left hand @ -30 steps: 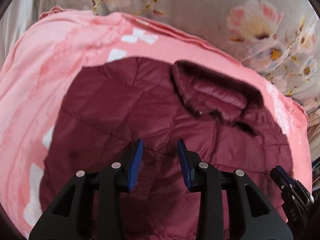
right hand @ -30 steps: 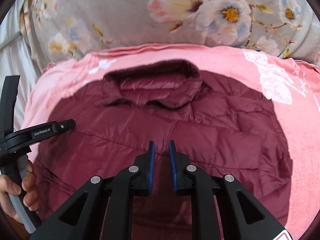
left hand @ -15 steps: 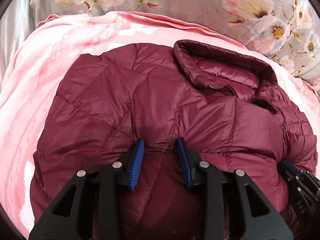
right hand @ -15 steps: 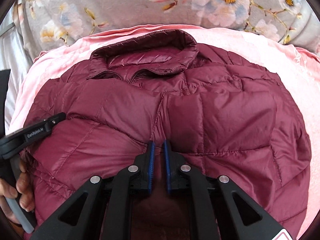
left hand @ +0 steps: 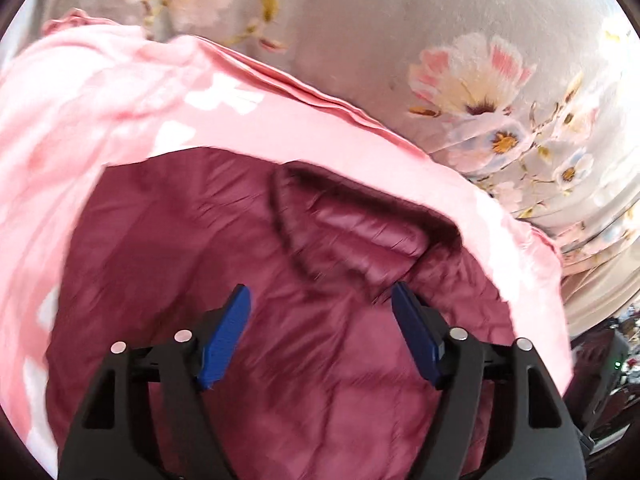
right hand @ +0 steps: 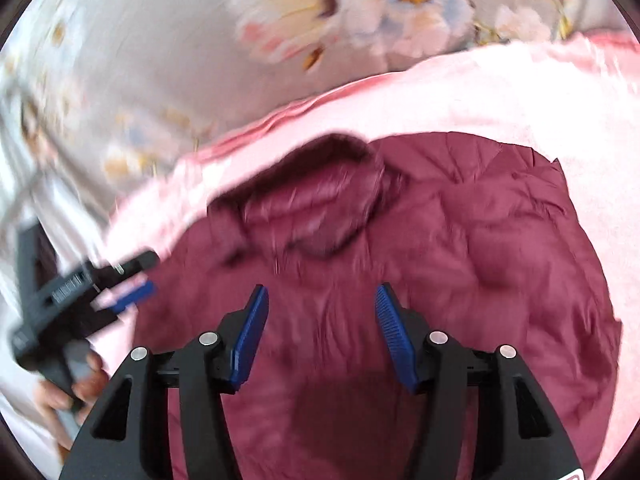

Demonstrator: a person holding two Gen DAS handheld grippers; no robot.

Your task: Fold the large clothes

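Your left hand-held gripper (left hand: 320,312) hangs over the maroon puffer jacket (left hand: 200,248) with its blue pads (left hand: 226,336) spread wide and nothing between them. Looking along its fingers, you see the jacket lying flat on a pink blanket (left hand: 80,120). On the left side the blanket shows as a broad band with pale white shapes printed on it. Moving right, the quilted body of the jacket fills the middle of the view, and its collar (left hand: 360,224) stands up just beyond the right pad. Past the collar, the blanket's edge meets a grey floral bedsheet (left hand: 460,40) that runs along the top and right.

From your right wrist camera, the far left shows your left hand (right hand: 68,392) wrapped around the handle of the other tool, whose black body and blue pad reach in over the jacket's left edge. The picture is smeared here, so the pad appears to be just above the fabric, though contact is hard to judge. Toward the middle, your right hand-held gripper (right hand: 320,312) is also spread apart and empty, hovering above the jacket's chest below the collar. To the right, the jacket's quilted panels bulge and crease, ending at a rumpled edge against the pink blanket.
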